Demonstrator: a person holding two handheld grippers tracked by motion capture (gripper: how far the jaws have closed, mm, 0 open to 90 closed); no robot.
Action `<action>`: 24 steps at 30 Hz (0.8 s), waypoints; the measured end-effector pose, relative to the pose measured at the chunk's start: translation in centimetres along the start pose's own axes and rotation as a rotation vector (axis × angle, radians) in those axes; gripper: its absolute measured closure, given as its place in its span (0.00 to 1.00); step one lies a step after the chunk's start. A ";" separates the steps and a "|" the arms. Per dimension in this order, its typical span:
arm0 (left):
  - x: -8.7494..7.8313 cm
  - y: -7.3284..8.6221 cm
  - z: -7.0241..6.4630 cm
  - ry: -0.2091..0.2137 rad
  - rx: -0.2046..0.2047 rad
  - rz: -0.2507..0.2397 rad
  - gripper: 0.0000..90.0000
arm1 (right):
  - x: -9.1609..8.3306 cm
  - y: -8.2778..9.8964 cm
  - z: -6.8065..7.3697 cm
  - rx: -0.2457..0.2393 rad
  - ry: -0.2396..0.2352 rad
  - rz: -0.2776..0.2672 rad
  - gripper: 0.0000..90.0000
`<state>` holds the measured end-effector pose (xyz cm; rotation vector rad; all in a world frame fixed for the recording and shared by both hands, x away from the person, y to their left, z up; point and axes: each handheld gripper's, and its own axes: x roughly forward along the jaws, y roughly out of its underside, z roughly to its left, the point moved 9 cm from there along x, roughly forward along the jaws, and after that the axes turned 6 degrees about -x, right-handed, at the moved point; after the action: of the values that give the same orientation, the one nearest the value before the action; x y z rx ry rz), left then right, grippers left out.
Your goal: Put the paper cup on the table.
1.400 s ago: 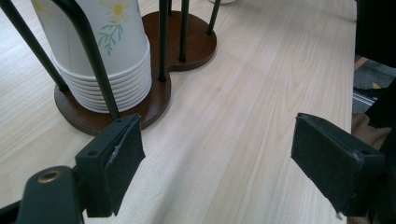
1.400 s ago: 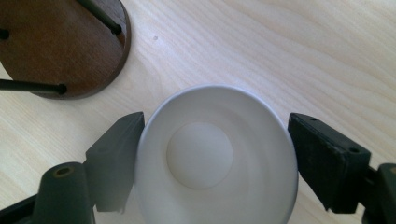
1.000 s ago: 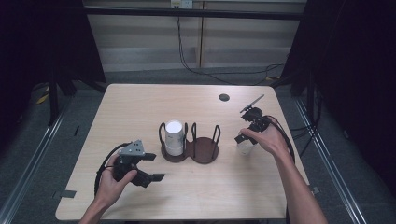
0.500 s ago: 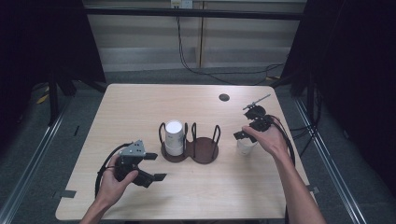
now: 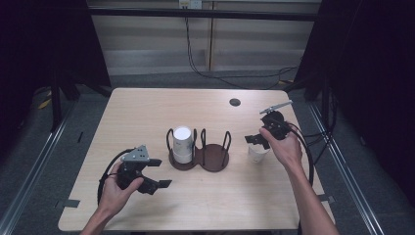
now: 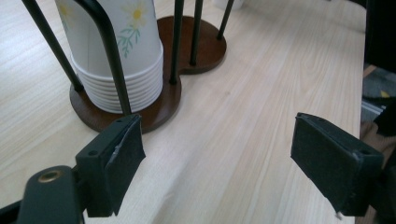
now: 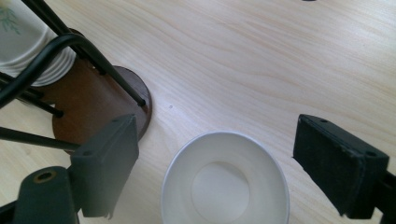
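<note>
One stack of flowered cups (image 5: 182, 144) nested in the holder (image 5: 199, 157)'s left bay, right bay bare. Single empty cup (image 7: 225, 183) upright on the table (image 5: 147, 112) beside the holder, between the right gripper (image 7: 219, 163)'s just-widened, non-touching jaws. Left gripper (image 6: 233, 163) spread wide, holding nothing.

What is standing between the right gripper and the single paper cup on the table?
Nothing visible. The right gripper is open, just widened, above the cup, which stands upright between its pads without touching them, beside the holder.
</note>
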<state>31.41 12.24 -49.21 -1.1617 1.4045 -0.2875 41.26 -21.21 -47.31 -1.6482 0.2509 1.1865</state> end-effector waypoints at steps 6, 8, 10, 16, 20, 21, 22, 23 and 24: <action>-0.5 0.4 0.4 -0.027 -0.010 0.000 0.20 | -1.0 -0.2 0.6 -0.005 0.010 -0.083 0.15; -0.6 0.5 0.4 -0.033 -0.010 -0.008 0.21 | -1.5 -0.3 0.8 -0.010 -0.002 -0.116 0.15; -0.7 0.5 0.4 -0.037 -0.015 -0.020 0.22 | -2.1 -0.3 1.1 -0.011 -0.001 -0.143 0.15; -0.7 0.7 0.8 -0.073 -0.021 -0.045 0.22 | -3.0 0.6 2.2 -0.001 -0.012 -0.226 0.15; -0.9 1.0 1.0 -0.078 -0.029 -0.051 0.22 | -3.5 1.3 3.2 0.004 -0.019 -0.291 0.15; -0.9 1.0 1.0 -0.080 -0.034 -0.053 0.22 | -3.5 1.7 3.6 -0.004 -0.015 -0.300 0.15; -0.9 1.1 1.0 -0.079 -0.036 -0.053 0.22 | -3.6 2.0 3.9 -0.012 -0.019 -0.311 0.15; -0.9 1.1 1.0 -0.071 -0.037 -0.054 0.22 | -3.6 2.2 4.1 -0.017 -0.019 -0.323 0.15; -0.9 1.2 0.9 -0.067 -0.038 -0.054 0.22 | -3.6 2.4 4.4 -0.021 -0.016 -0.337 0.15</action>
<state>31.49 13.91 -49.76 -1.2306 1.3266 -0.2587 35.37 -20.03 -45.79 -1.6227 -0.0497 0.9479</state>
